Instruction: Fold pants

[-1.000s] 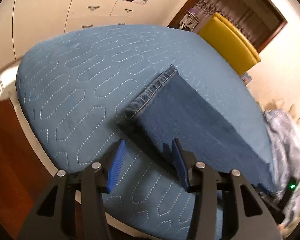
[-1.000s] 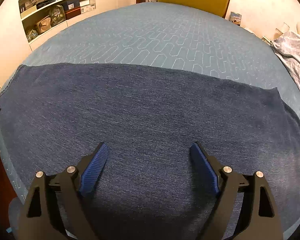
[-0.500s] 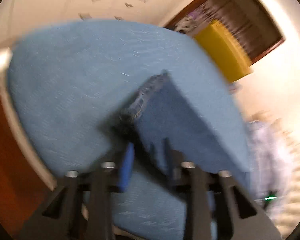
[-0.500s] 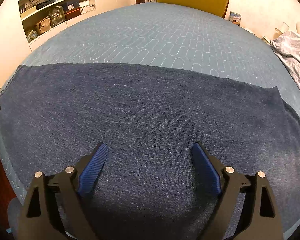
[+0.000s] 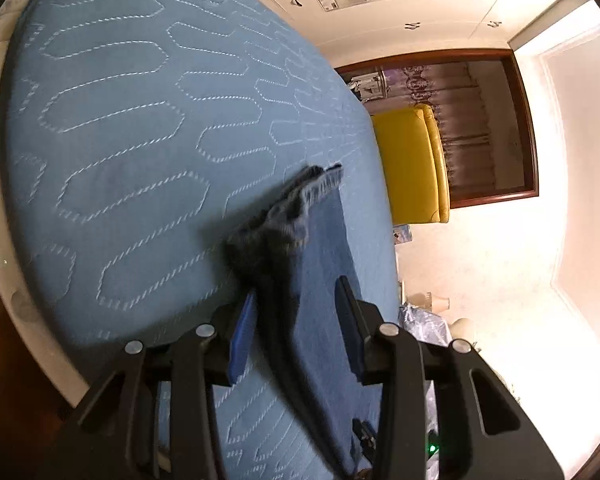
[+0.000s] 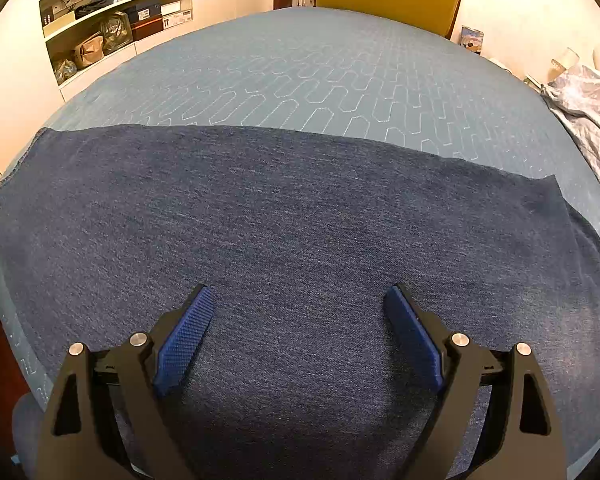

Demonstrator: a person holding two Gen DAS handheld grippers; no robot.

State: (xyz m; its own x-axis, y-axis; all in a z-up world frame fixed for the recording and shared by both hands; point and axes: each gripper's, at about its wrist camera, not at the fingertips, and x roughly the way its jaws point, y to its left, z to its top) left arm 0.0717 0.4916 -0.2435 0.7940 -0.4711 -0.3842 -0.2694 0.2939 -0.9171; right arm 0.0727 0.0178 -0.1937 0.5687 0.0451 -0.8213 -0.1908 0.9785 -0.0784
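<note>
Fingers wide on my right gripper (image 6: 296,332), hovering over the pants (image 6: 300,240) spread flat on the blue quilted bed (image 6: 320,68). Left gripper (image 5: 296,320) is partly open astride the bunched hem (blurred), whether gripping it I can't tell.

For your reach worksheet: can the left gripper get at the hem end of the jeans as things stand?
Probably yes: the left gripper is open with the jeans running between its pads, and the bunched hem lies just ahead, nothing between.
</note>
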